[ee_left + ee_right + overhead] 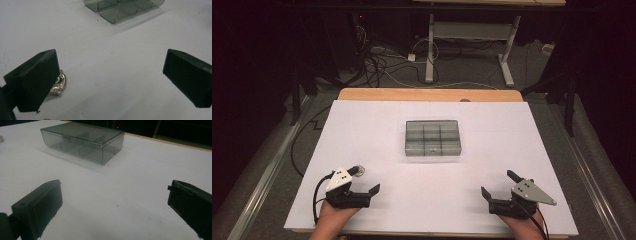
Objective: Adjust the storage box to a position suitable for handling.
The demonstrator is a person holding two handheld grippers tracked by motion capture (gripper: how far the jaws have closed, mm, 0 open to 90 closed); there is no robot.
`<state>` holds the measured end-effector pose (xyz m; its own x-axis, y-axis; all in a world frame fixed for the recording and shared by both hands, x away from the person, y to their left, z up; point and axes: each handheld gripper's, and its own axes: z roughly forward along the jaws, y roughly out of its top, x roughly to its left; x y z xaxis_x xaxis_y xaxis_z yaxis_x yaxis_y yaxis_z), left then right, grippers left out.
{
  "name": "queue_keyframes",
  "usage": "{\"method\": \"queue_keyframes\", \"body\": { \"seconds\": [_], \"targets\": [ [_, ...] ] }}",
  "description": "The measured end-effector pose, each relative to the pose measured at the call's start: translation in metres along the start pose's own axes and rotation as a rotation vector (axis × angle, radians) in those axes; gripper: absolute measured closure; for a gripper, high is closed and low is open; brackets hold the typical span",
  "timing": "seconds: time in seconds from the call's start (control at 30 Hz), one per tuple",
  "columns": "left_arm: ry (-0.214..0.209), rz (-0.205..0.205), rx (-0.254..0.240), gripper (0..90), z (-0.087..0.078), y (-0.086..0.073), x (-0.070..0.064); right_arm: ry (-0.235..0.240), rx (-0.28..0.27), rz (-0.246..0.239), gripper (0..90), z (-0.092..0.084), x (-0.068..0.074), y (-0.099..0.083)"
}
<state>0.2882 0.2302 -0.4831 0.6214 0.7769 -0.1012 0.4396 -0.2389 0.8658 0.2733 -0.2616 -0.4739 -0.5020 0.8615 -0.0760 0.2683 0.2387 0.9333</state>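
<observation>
A smoky grey clear plastic box (432,137) with inner compartments and a closed lid sits in the middle of the white sheet (432,200). A small silver ornament with a green centre (358,170) lies at the near left. My left gripper (364,181) rests on the sheet right beside it, open and holding nothing. In the left gripper view the ornament (58,83) lies just outside the left jaw, partly hidden by it, and the box (122,10) is far ahead. My right gripper (497,182) sits at the near right, open and empty. The box (82,141) lies ahead of it.
The white sheet covers a wooden table whose far edge (427,94) shows bare. Beyond the table are dark floor, loose cables (377,62) and the white legs of another desk (430,50). A hand holds each gripper at the near edge.
</observation>
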Motion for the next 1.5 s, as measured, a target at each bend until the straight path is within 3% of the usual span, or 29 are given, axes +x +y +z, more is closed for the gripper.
{"method": "queue_keyframes", "body": {
  "seconds": [0.6, 0.97, 1.17, 1.5],
  "targets": [
    [-0.015, 0.013, 0.006, 0.2, 0.003, 0.001, -0.002, -0.022, -0.011, 0.029, 0.5, -0.005, -0.004, -0.001],
    [-0.035, 0.02, 0.01, 5.7, 0.004, 0.002, -0.002, -0.017, -0.001, 0.028, 7.7, -0.007, -0.005, -0.002],
    [-0.044, 0.045, 0.022, 14.8, 0.005, 0.0, -0.004, -0.006, 0.01, 0.033, 20.7, -0.011, -0.005, 0.001],
    [-0.061, 0.013, 0.017, 32.0, 0.005, -0.001, 0.0, 0.001, 0.087, 0.052, 46.7, -0.005, -0.001, -0.001]
  ]
}}
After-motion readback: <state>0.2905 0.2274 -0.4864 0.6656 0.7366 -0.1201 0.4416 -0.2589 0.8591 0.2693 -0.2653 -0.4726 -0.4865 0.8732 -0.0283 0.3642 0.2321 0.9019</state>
